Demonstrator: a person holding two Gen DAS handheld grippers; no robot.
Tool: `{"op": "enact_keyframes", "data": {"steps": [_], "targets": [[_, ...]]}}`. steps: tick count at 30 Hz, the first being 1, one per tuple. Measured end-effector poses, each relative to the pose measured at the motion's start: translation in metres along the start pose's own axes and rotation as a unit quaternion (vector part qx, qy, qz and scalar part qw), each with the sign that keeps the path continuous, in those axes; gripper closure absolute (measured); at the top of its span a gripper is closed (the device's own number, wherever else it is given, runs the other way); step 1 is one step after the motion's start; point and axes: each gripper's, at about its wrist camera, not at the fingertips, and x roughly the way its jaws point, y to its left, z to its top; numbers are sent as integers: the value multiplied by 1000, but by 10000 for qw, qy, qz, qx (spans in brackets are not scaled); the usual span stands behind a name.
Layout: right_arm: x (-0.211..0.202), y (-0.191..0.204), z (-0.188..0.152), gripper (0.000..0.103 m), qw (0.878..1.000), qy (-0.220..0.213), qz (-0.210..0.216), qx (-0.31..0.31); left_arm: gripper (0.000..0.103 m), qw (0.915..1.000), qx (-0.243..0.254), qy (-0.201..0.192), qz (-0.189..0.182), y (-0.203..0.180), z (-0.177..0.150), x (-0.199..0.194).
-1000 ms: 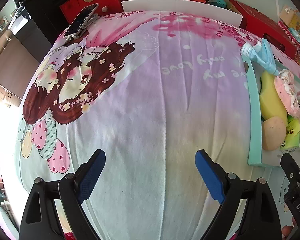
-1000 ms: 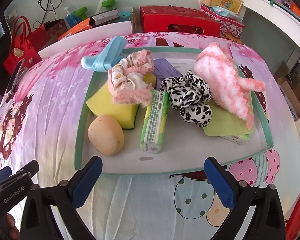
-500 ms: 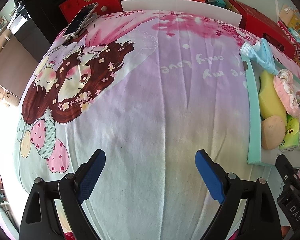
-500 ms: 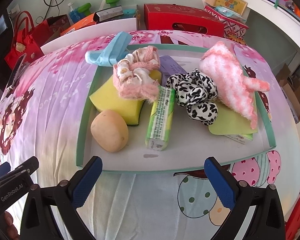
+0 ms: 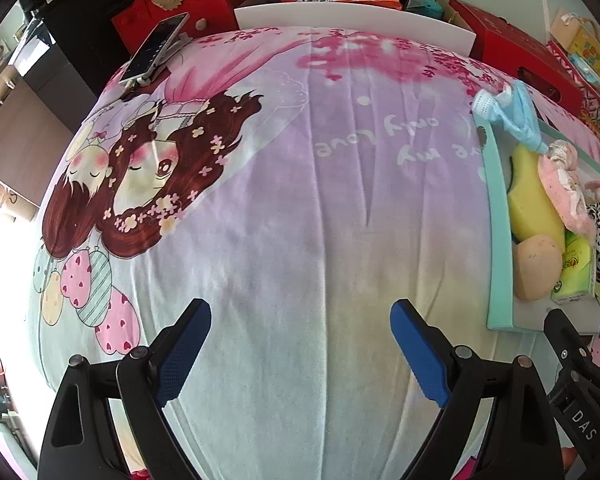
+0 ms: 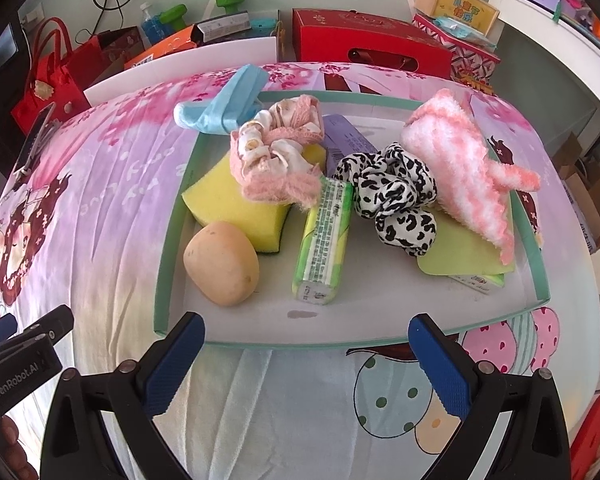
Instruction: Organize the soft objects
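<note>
A green-rimmed tray (image 6: 162, 264) lies on the printed bedsheet and holds a yellow sponge (image 6: 228, 204), a tan potato-shaped toy (image 6: 220, 268), a green tissue pack (image 6: 324, 240), a pink scrunchie (image 6: 276, 156), a leopard scrunchie (image 6: 392, 196) and a pink fluffy cloth (image 6: 464, 172). A blue face mask (image 6: 228, 104) hangs over the tray's far left corner. My right gripper (image 6: 306, 360) is open just short of the tray's near rim, nothing between its fingers. My left gripper (image 5: 300, 348) is open over bare sheet, left of the tray (image 5: 498, 240).
A phone (image 5: 154, 48) lies at the sheet's far left corner. Red bags (image 5: 188, 4), a red box (image 6: 368, 40) and other cartons line the far side. The left gripper's body (image 6: 20, 356) shows at the right wrist view's lower left.
</note>
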Motion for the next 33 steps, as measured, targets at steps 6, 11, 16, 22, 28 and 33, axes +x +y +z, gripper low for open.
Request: {"op": "enact_keyframes", "data": {"steps": [6,11,16,22,28,33], "targets": [[-2,-3,0,0,10000,-20,-10,37,11,10000,3,-1,10,0,0,0],[-2,-5,0,0,10000,-19,-22,61,11,10000,-21,-1,-16,0,1,0],[-1,-3,0,0,10000,-17,-26,44,11,10000,-3,5,-20,0,1,0],[0,-2,1,0,10000,-2,-29,40,11,10000,-21,27,-22,0,1,2],[1,-1,0,0,10000,12,-38,25,11,10000,-8,39,-30,0,1,3],[1,-1,0,0,10000,26,-41,26,11,10000,-3,45,-28,0,1,3]]}}
